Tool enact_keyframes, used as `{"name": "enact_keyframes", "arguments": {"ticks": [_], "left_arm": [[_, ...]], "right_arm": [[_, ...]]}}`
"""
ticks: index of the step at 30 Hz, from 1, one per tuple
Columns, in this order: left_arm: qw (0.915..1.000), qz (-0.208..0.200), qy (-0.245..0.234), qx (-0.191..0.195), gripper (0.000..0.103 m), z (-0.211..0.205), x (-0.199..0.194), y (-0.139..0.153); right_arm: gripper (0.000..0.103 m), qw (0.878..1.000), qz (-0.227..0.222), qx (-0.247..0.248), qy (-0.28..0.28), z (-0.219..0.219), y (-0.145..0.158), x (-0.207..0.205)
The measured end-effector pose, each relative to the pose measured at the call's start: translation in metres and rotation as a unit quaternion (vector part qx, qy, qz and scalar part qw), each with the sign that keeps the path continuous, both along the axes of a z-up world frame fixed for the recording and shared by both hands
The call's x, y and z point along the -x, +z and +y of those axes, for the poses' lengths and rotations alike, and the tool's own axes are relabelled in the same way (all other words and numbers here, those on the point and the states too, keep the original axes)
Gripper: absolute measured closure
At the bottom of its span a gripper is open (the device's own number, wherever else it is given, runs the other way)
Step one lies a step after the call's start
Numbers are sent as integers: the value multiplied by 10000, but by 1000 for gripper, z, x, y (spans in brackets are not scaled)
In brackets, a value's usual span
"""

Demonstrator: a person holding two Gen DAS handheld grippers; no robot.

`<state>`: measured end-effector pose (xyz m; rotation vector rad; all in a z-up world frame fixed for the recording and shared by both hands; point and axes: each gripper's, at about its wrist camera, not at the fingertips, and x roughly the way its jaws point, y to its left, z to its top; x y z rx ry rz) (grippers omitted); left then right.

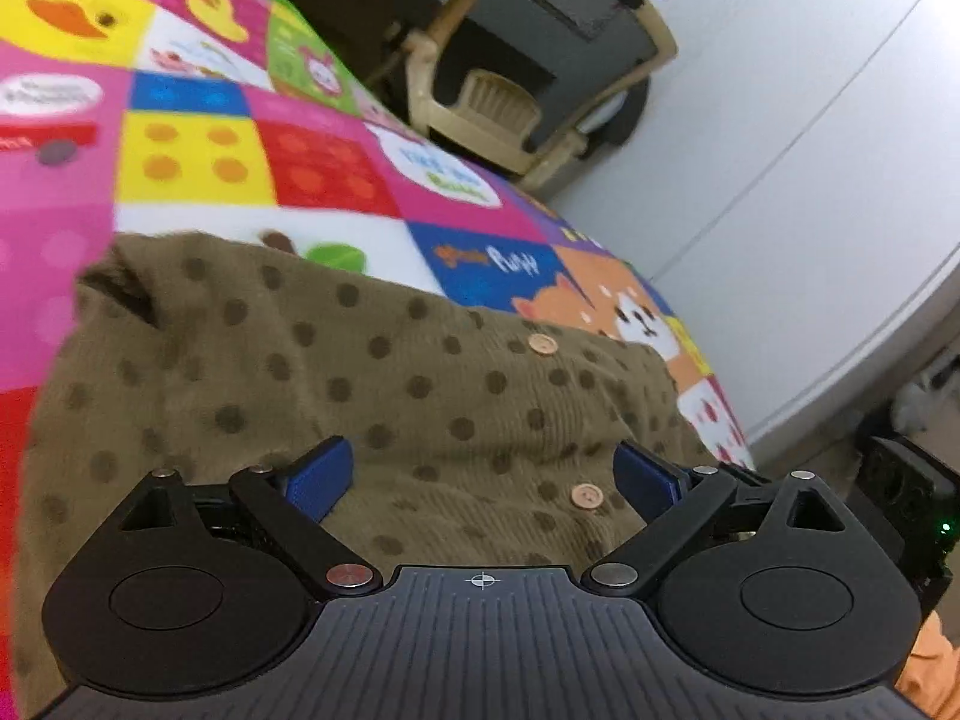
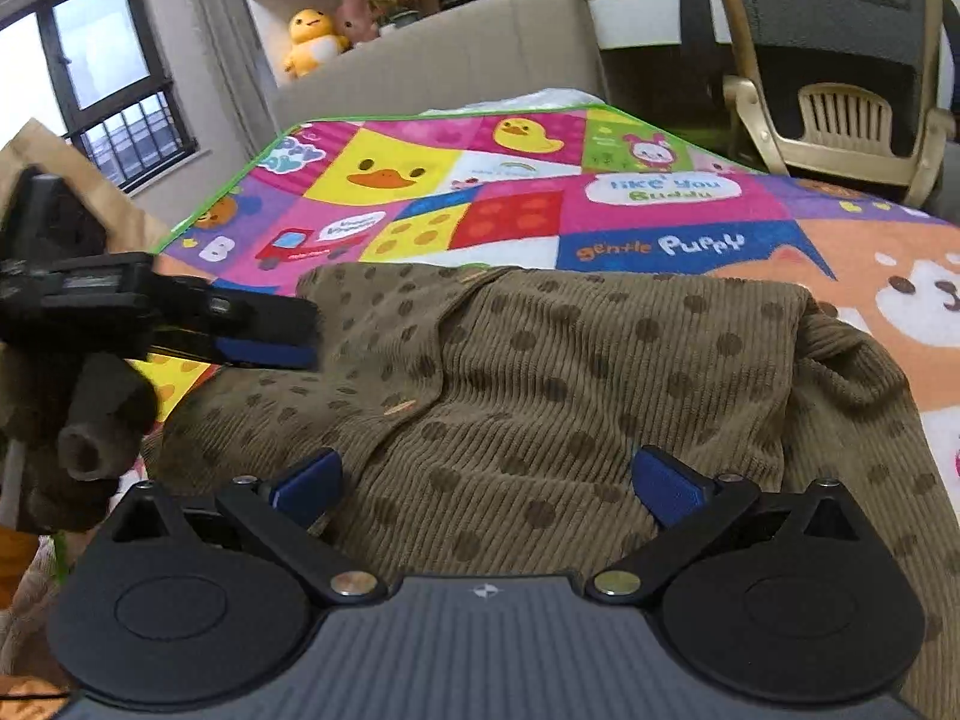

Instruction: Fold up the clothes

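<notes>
An olive cardigan (image 2: 540, 396) with dark dots and small wooden buttons (image 1: 587, 497) lies rumpled on the bright patchwork blanket (image 2: 516, 204) covering the bed. The left gripper (image 1: 483, 474) hangs just above it with its blue pads (image 1: 321, 477) spread wide and nothing pinched between them. The right gripper (image 2: 486, 483) hangs over the cardigan too, its pads gaping apart and empty, while a beige chair (image 2: 840, 114) stands beyond the bed's far edge.
</notes>
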<state>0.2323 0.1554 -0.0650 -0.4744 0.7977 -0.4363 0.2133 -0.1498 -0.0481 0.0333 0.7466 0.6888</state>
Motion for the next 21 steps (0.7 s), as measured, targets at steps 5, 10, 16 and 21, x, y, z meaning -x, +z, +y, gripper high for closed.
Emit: {"name": "enact_keyframes", "arguments": {"ticks": [5, 10, 16, 21], "left_arm": [[9986, -503, 113, -101, 5, 6, 29, 16], [9974, -524, -201, -457, 4, 0, 51, 8], [9930, -597, -209, -998, 4, -15, 56, 0], [9872, -901, -263, -1289, 4, -29, 68, 15]], "right_arm": [[0, 9995, -118, 305, -38, -1, 22, 9], [0, 9860, -846, 1138, -874, -8, 20, 18], [0, 9811, -705, 1511, -981, -6, -16, 21], [0, 9828, -600, 1508, -885, -8, -15, 15]]}}
